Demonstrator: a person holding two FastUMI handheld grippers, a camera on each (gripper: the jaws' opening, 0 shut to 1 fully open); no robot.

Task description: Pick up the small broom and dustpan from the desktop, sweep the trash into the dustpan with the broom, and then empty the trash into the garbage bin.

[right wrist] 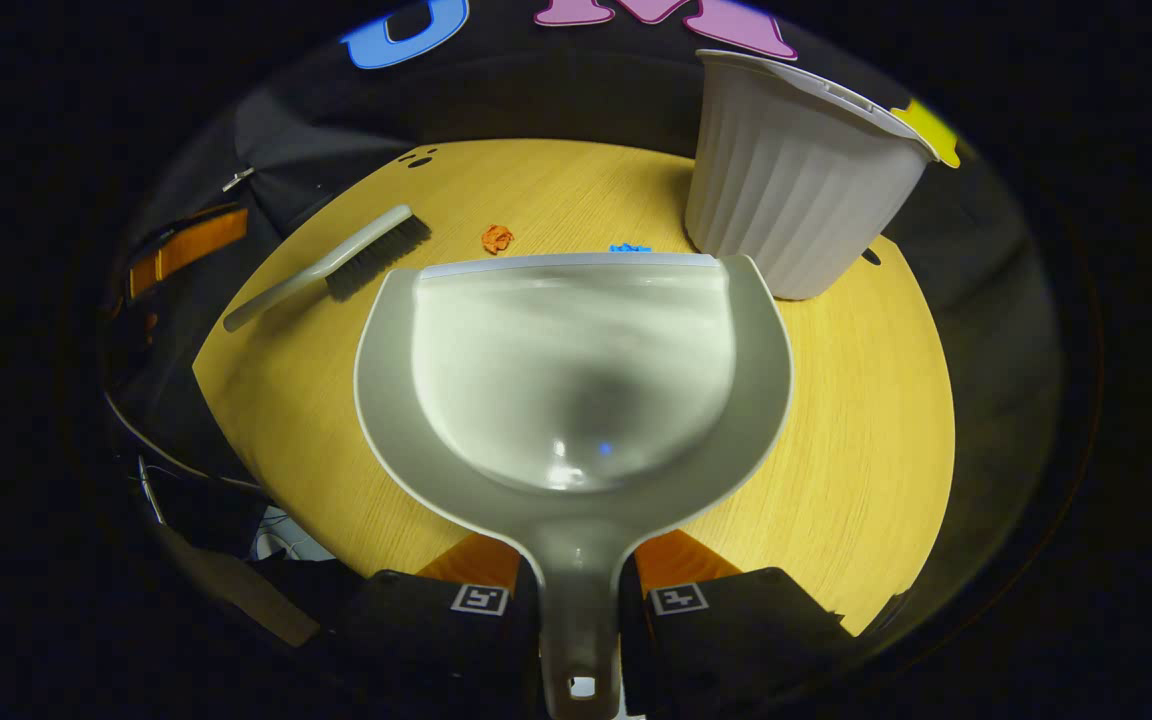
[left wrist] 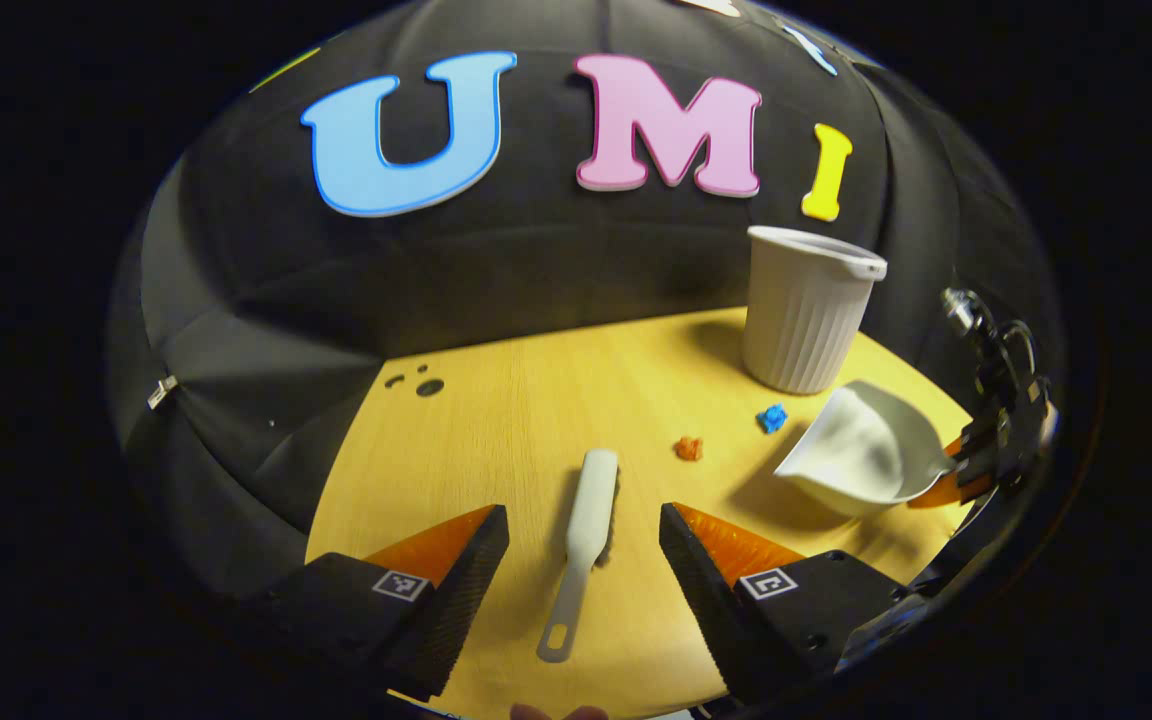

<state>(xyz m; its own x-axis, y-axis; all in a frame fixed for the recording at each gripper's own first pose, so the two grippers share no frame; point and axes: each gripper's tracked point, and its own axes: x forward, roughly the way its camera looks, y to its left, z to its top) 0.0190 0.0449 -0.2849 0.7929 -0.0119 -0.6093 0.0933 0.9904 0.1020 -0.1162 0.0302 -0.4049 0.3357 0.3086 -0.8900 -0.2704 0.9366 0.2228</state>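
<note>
- Left gripper view: the left tongs (left wrist: 584, 560) stand wide open, a finger on either side of the small broom (left wrist: 581, 545), touching nothing. The broom lies flat on the desk (left wrist: 496, 420), handle toward 6 o'clock, bristle head toward 12.
- Same view: two bits of trash — an orange scrap (left wrist: 688, 448) and a blue scrap (left wrist: 771, 417) — sit on the desk toward 1 o'clock of the broom head; the garbage bin (left wrist: 804, 310) stands upright beyond them.
- At 3 o'clock the dustpan (left wrist: 861, 455) hangs tilted off the desk, held by the right tongs (left wrist: 956, 478).
- Right gripper view: the right tongs (right wrist: 578, 600) are closed narrow on the dustpan (right wrist: 576, 380) handle, both fingers pressing it. The pan's lip points to 12, with the blue scrap (right wrist: 629, 247) just past it, the orange scrap (right wrist: 497, 238) at 11 and the bin (right wrist: 796, 180) at 1.
- Judgement: dustpan pickup done; the broom grasp, sweeping and emptying remain — the task is early.
</note>
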